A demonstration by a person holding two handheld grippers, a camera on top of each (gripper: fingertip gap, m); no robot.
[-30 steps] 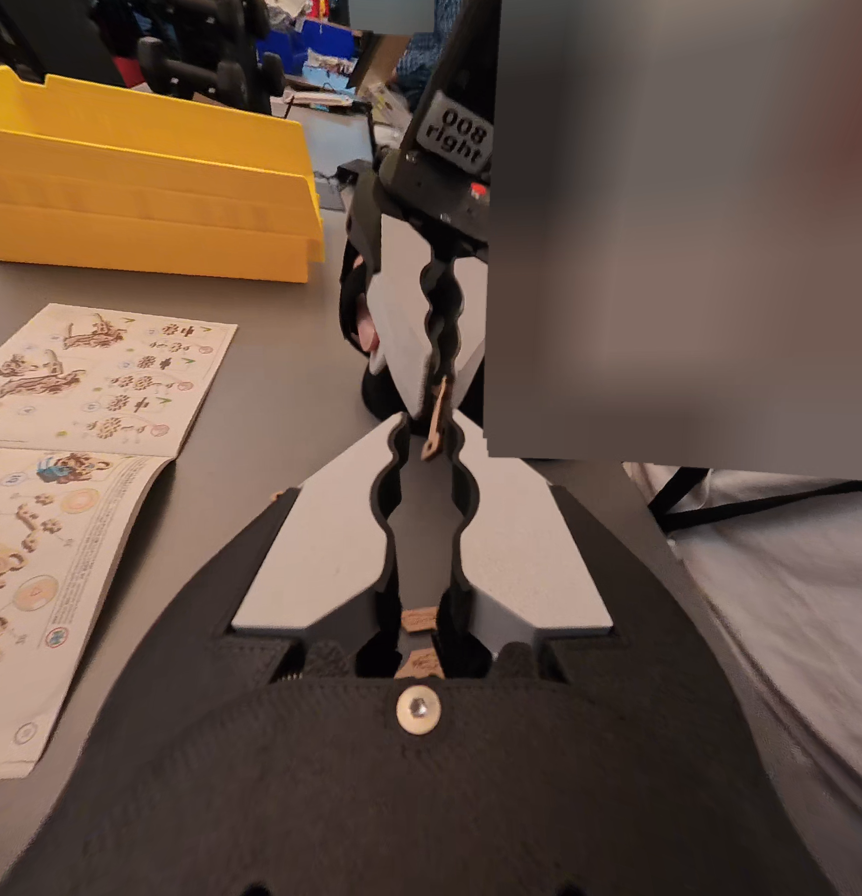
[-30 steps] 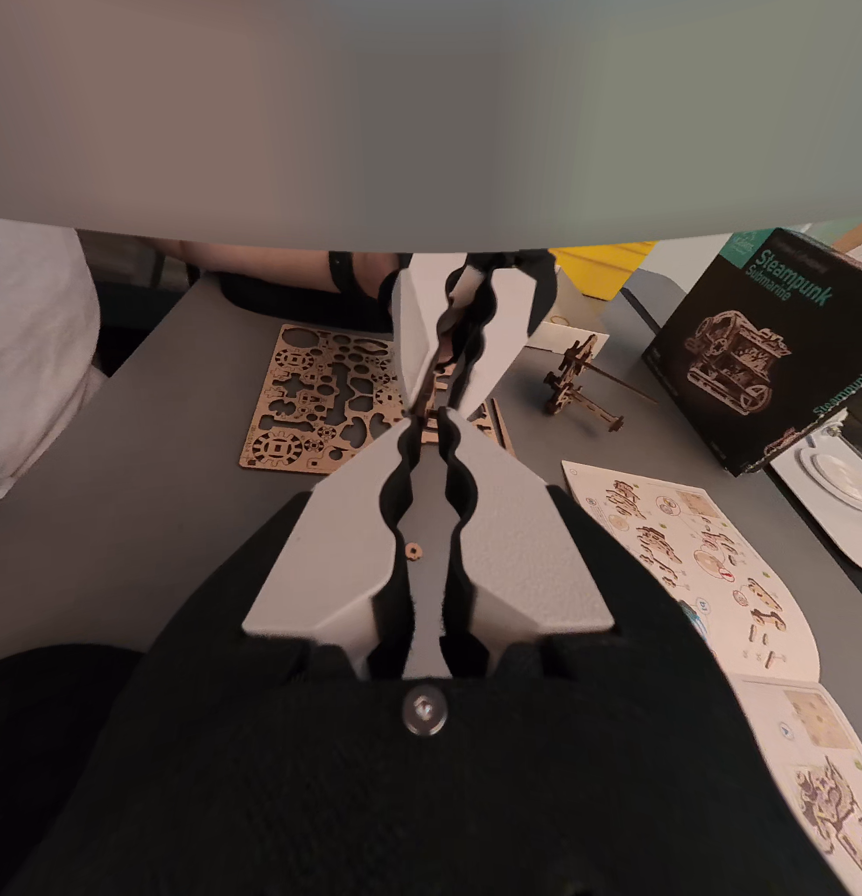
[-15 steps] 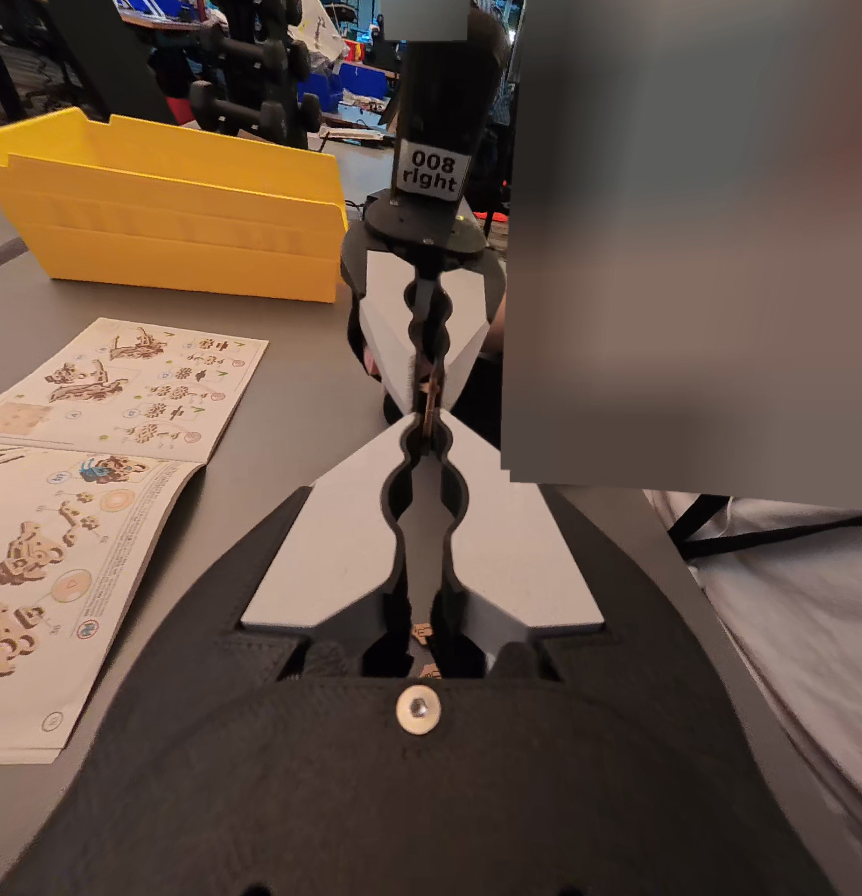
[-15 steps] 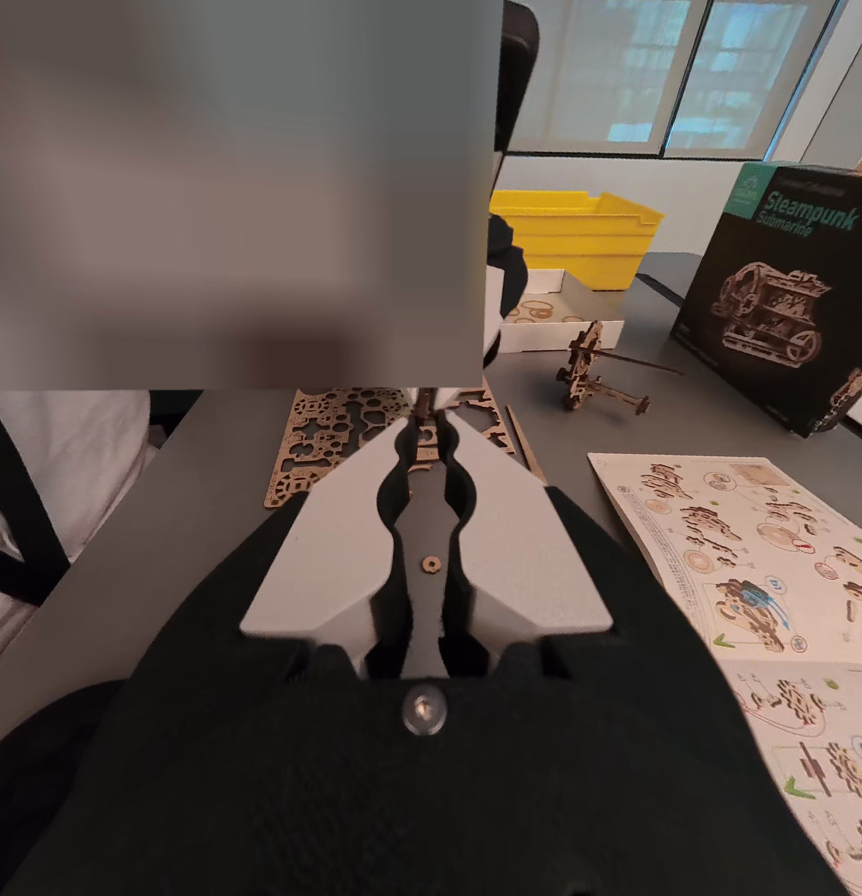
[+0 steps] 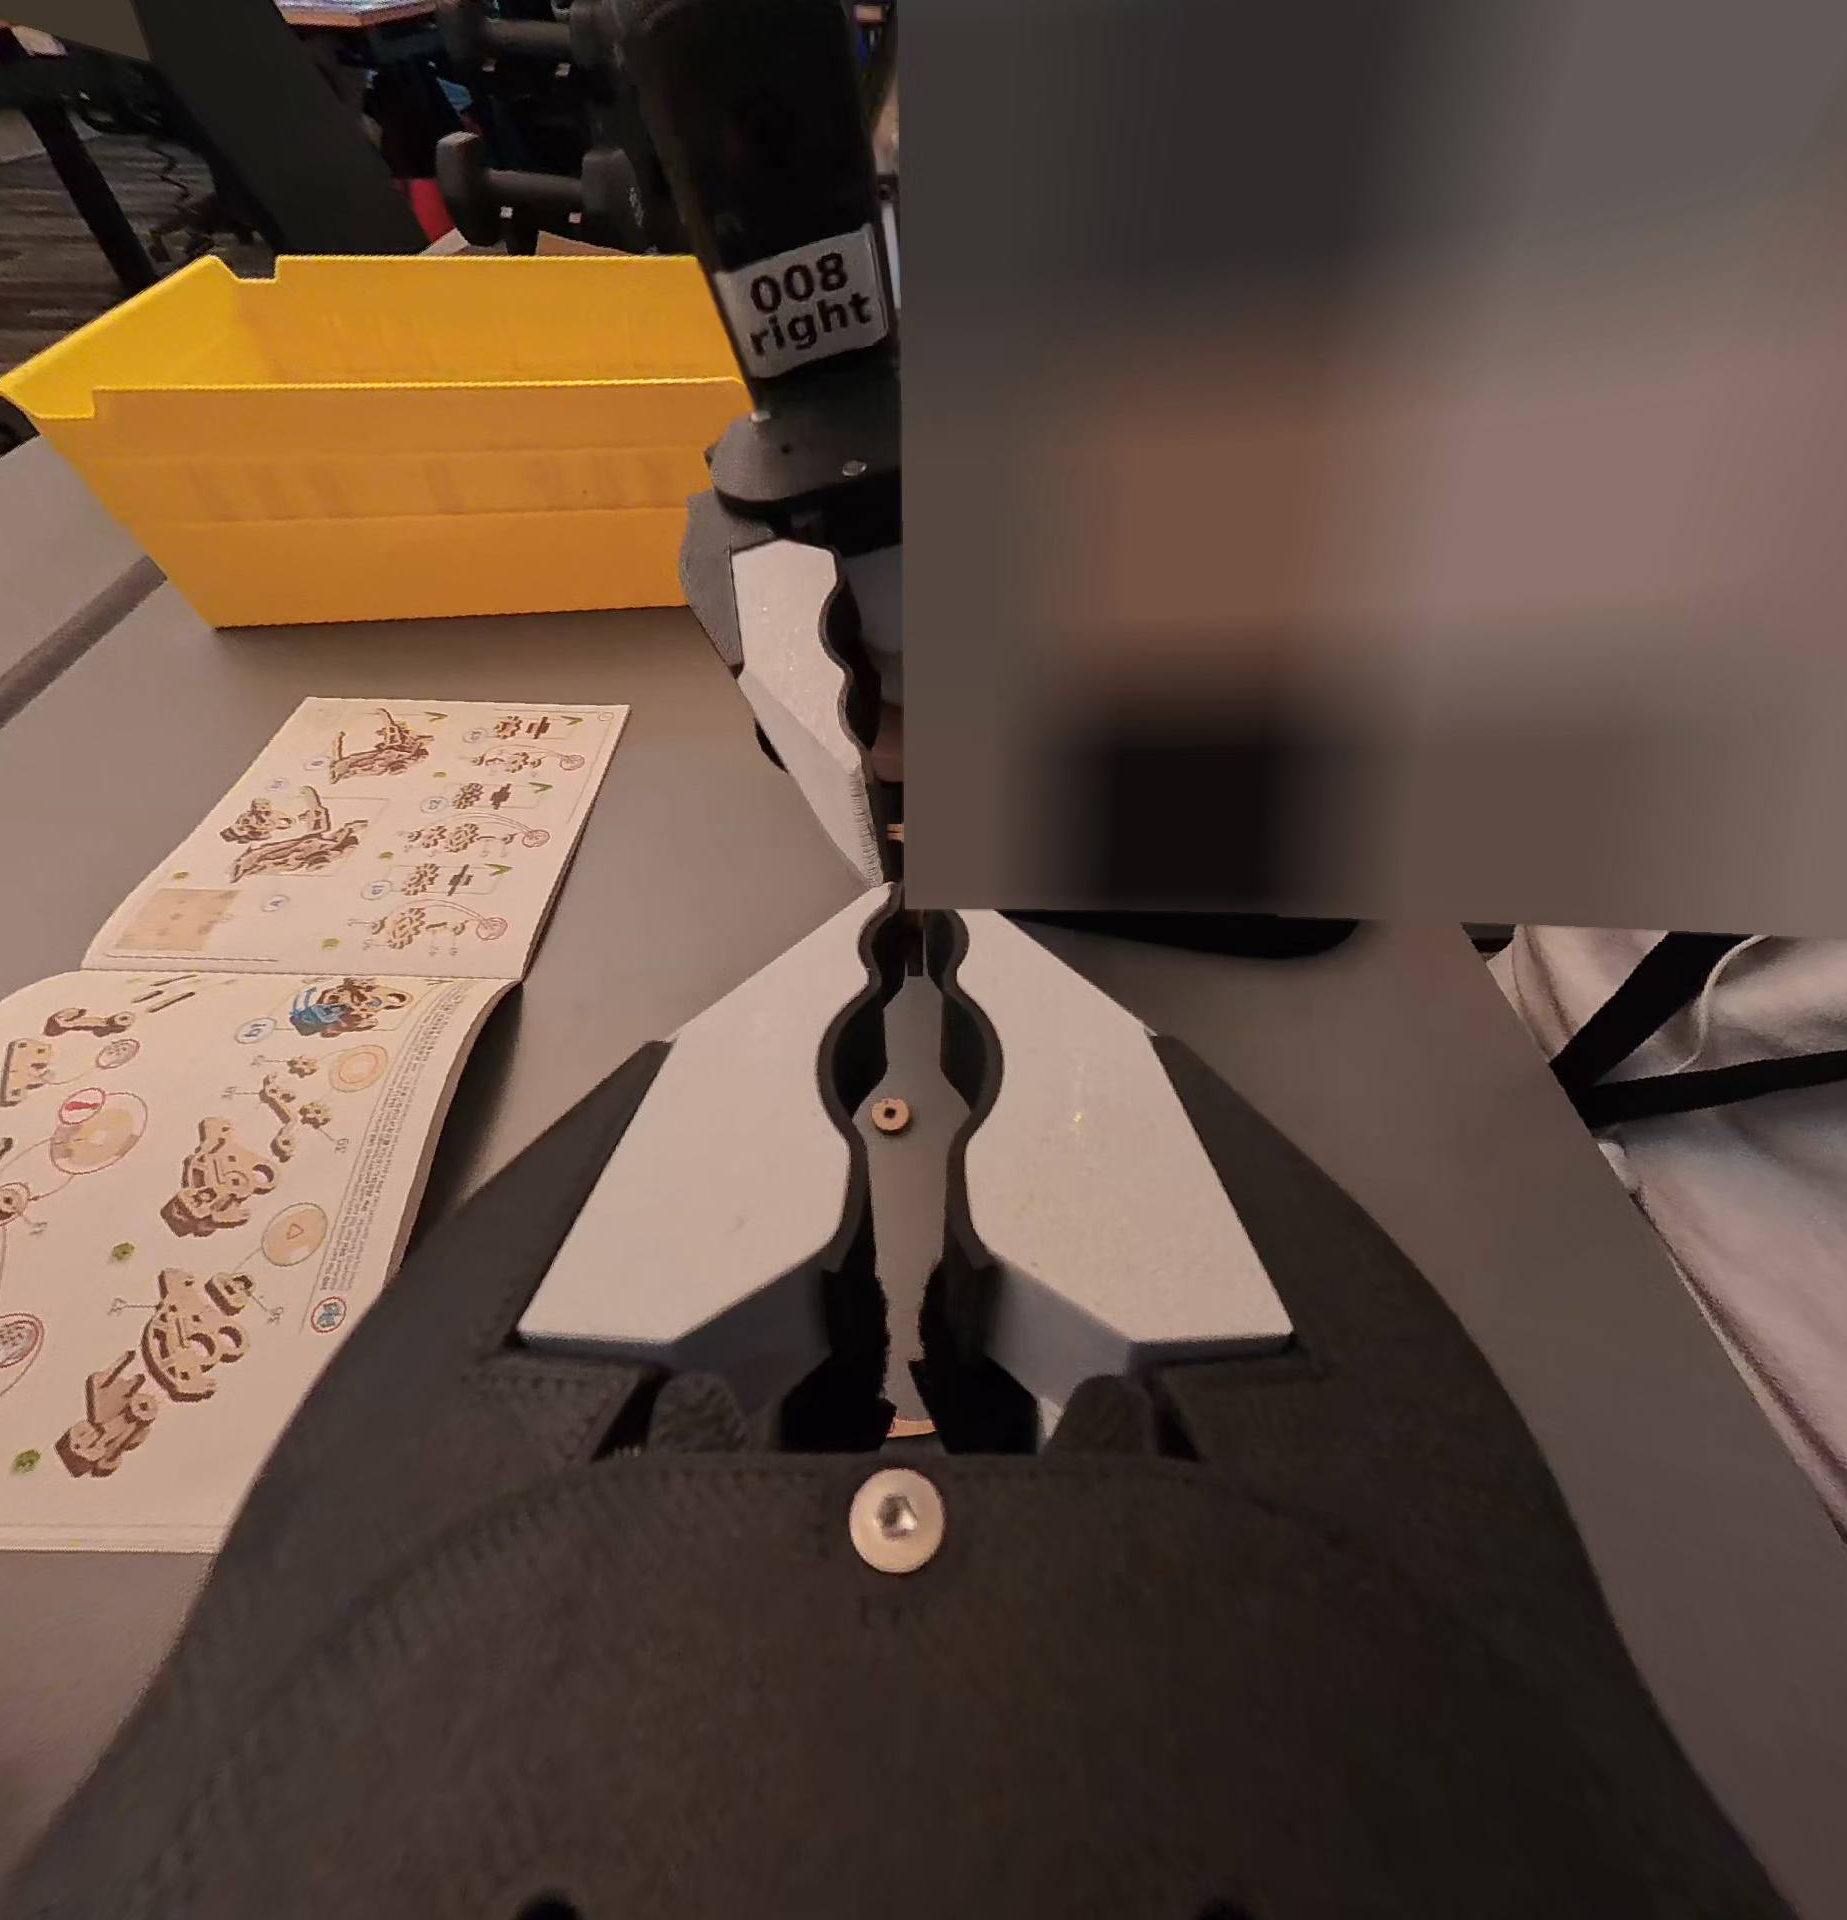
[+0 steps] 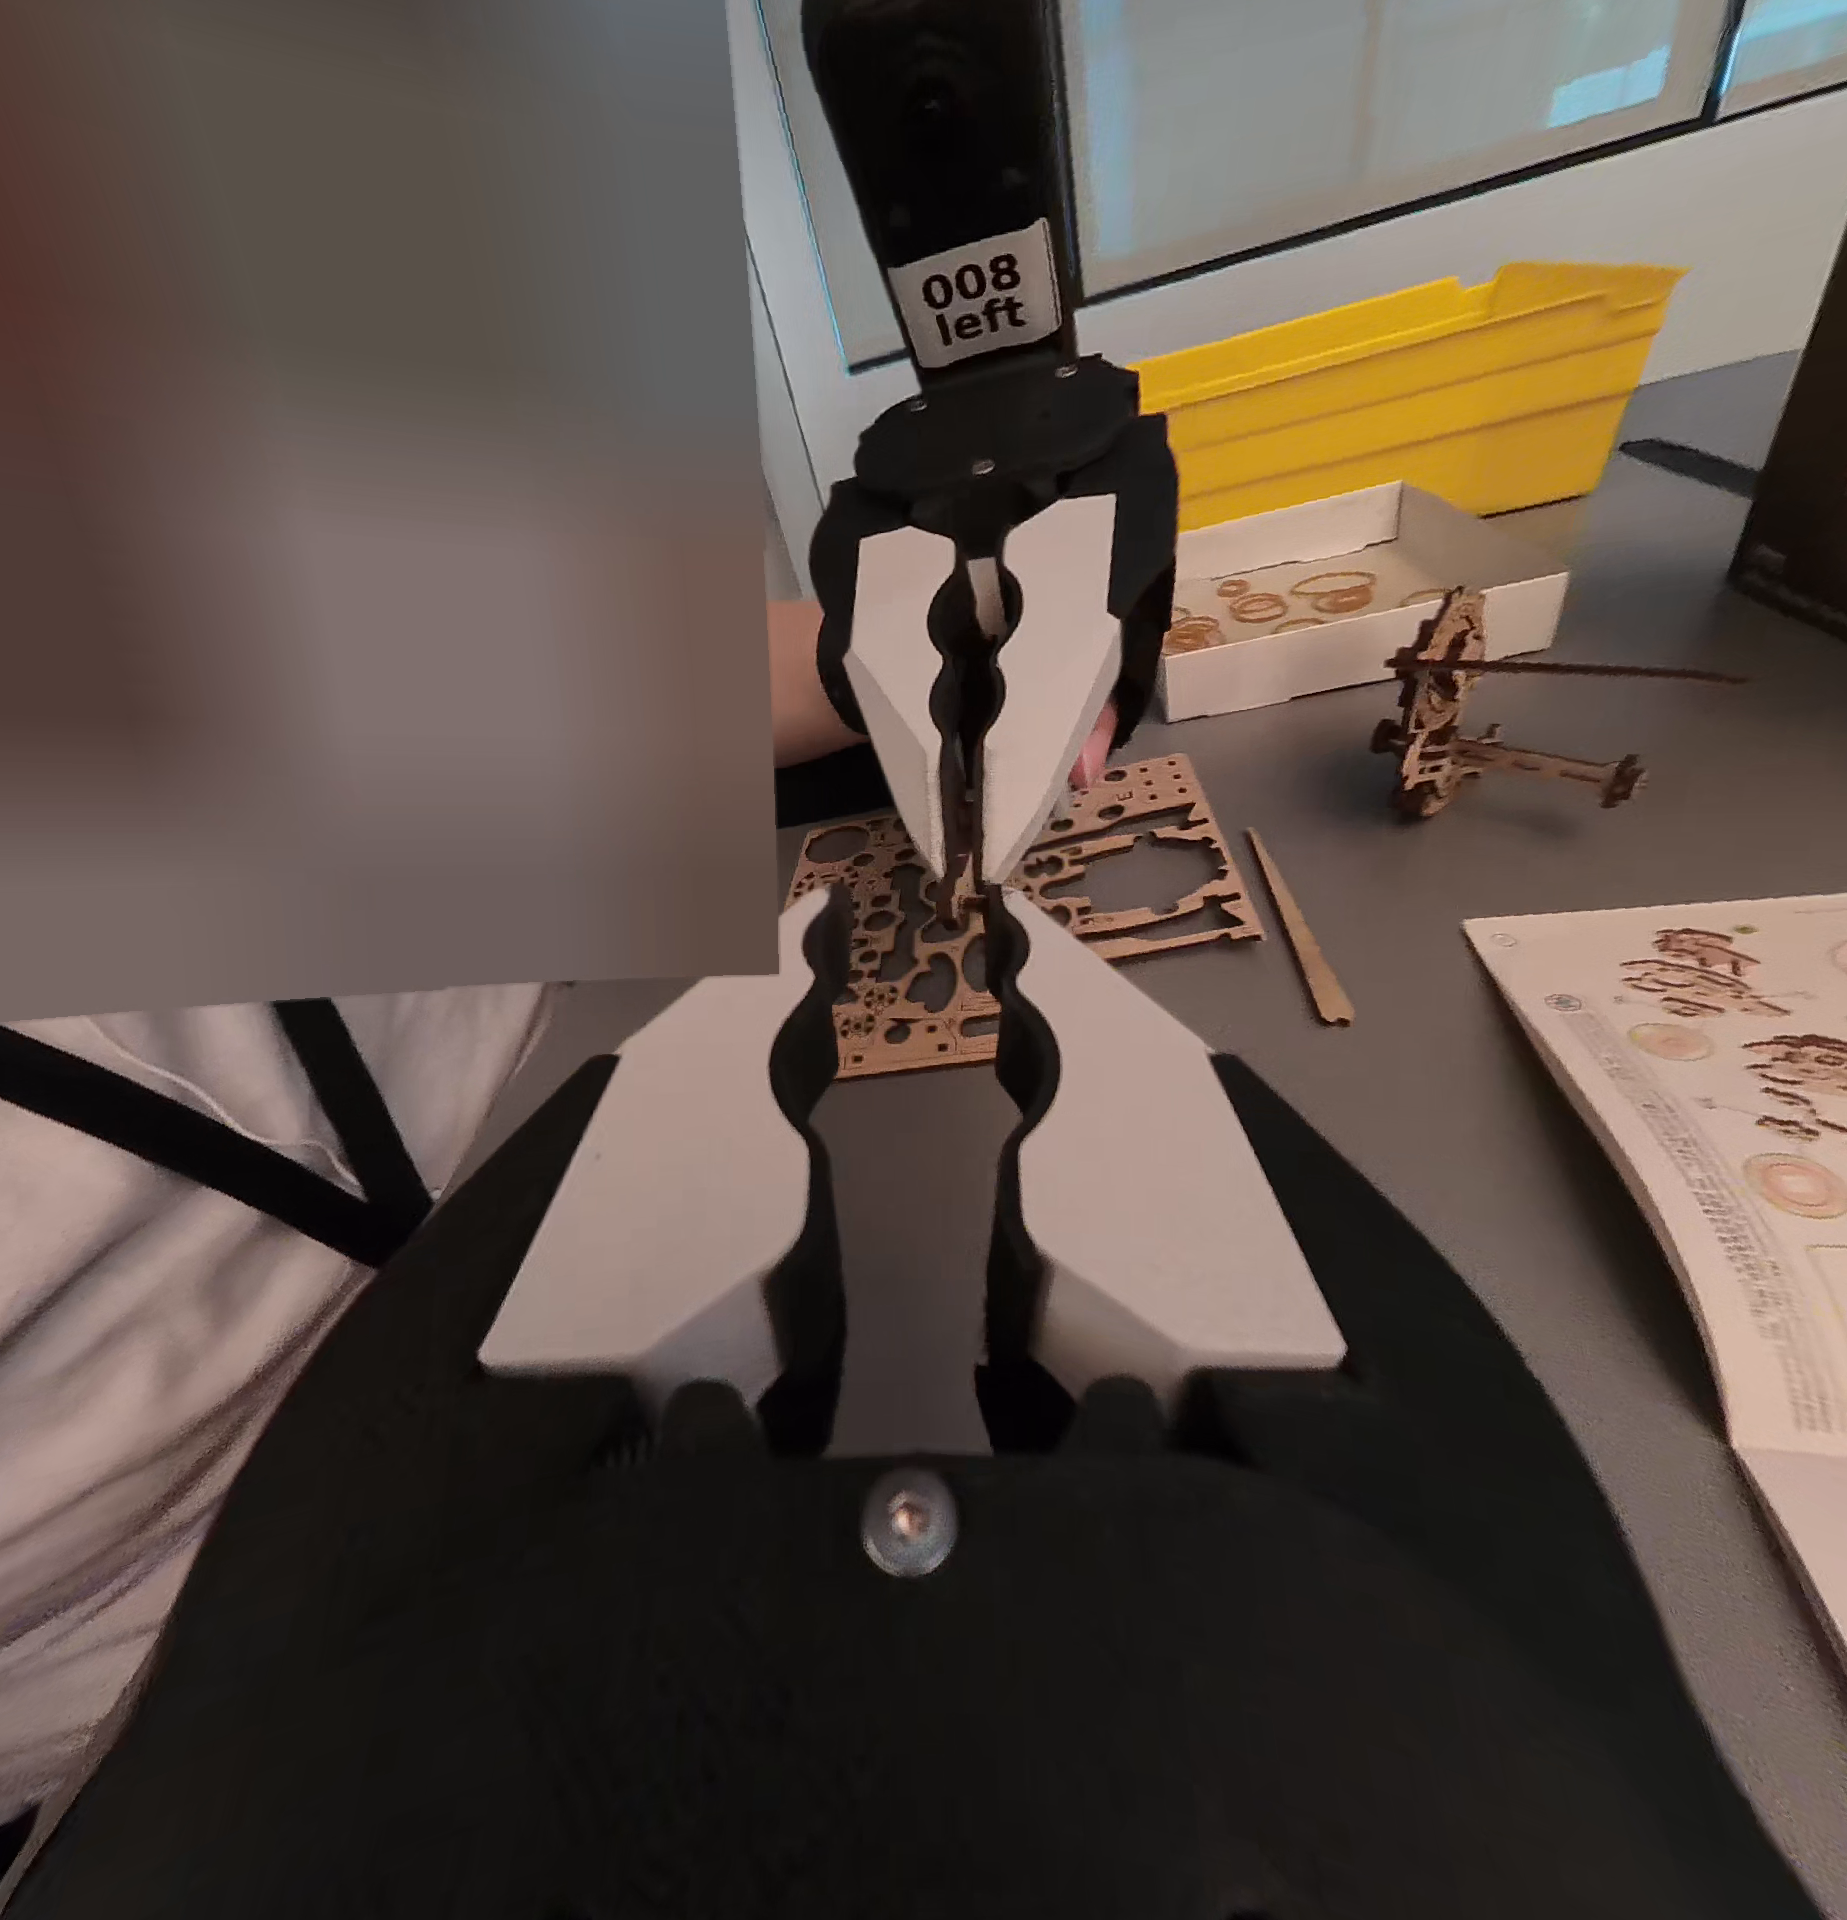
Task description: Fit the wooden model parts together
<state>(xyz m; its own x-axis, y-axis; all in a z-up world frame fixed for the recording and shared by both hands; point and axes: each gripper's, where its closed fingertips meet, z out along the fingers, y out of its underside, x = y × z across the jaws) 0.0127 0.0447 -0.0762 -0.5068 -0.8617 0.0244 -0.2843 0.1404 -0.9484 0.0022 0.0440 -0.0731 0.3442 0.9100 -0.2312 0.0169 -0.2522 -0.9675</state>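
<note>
Left claw pinched on a small wooden part. Right claw spread wide, tip to tip with it. Punched wooden sheet just beyond, on the worktop.

On the worktop, the parts sheet lies ahead in the right wrist view, a stick just right of it, the half-built model beyond, a tray behind that, the bin farthest back, the booklet off right.
</note>
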